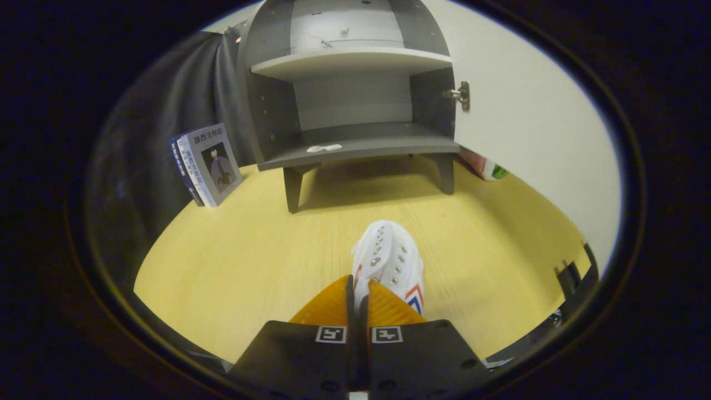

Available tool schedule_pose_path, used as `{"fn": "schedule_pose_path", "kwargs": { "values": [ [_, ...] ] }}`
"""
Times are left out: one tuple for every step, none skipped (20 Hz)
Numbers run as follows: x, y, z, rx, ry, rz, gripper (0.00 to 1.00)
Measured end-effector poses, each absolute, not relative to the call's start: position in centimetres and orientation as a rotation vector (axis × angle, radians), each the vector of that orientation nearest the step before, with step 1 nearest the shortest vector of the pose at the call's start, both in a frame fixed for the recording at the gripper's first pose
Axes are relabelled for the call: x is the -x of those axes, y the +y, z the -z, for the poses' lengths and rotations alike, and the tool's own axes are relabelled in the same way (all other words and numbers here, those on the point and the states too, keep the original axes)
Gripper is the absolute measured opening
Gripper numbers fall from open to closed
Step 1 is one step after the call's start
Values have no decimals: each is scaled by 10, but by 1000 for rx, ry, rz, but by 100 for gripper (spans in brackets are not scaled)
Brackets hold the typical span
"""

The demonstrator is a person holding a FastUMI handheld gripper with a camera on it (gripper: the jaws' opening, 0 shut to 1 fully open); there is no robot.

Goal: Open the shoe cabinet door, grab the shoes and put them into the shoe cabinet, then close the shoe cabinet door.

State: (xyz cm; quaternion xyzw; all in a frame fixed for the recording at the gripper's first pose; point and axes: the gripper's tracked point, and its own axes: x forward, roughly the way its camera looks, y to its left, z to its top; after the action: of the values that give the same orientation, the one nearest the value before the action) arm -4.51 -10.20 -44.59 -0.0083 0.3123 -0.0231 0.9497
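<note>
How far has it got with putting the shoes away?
Done: the cabinet door stands swung open, baring the shelves. In hand: the gripper has its fingers closed on the rear edge of a white shoe, which points toward the cabinet across the yellow floor. Left: the shoe must still go onto a shelf, where only a small white scrap lies, and the door must then be closed.
</note>
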Motion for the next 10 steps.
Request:
{"fn": "schedule_pose_path", "kwargs": {
  "values": [
    [46, -101, 433, 15, 631, 50, 2],
    [46, -100, 418, 14, 621, 54, 2],
    [44, -98, 399, 16, 600, 61, 2],
    [43, -96, 377, 23, 579, 69, 2],
    [40, -94, 356, 31, 556, 76, 2],
    [36, -93, 332, 38, 528, 87, 2],
    [32, -92, 310, 39, 501, 98, 2],
    [27, -90, 285, 41, 473, 107, 2],
    [21, -87, 262, 40, 439, 113, 2],
    [14, -84, 239, 40, 410, 113, 2]
  ]
}}
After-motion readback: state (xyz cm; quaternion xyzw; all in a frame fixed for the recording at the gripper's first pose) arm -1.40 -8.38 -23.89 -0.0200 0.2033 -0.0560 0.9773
